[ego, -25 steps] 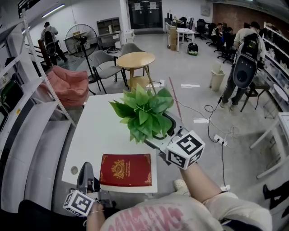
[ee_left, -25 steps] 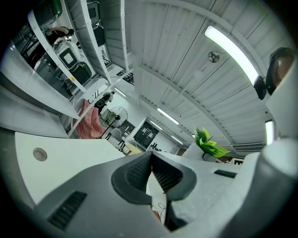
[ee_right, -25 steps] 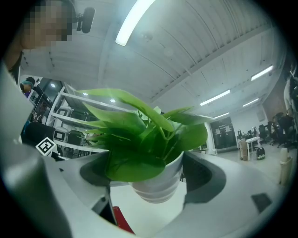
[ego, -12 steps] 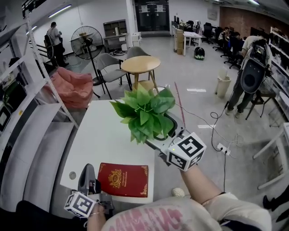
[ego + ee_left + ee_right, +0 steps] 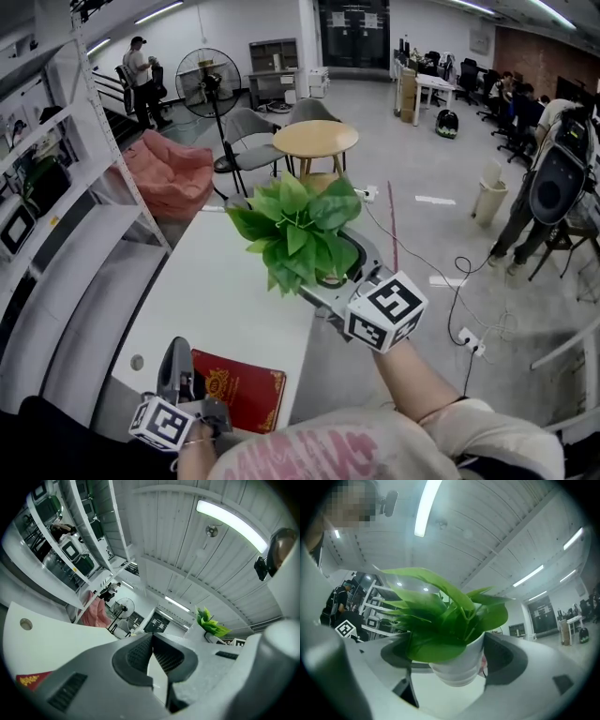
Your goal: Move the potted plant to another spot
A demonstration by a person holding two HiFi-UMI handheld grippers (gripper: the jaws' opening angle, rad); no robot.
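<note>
Clamped by the right gripper across the smooth white pot of the potted plant, aloft over the table's right edge, left gripper pressed together, empty; judged light, rigid-walled, slippery, best gripped below the rim.

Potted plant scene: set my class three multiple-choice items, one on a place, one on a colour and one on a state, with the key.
1. Where does the red book lie?
A on the round wooden table
B on the white table's near end, beside the left gripper
C on the shelves

2. What colour is the pot?
A red
B black
C white

3. What is the right gripper doing?
A shut on the potted plant
B open and empty
C shut on the book

Key:
1 B, the head view shows it by that gripper.
2 C, the right gripper view shows a white pot.
3 A, its jaws clasp the pot, held clear of the table.
</note>
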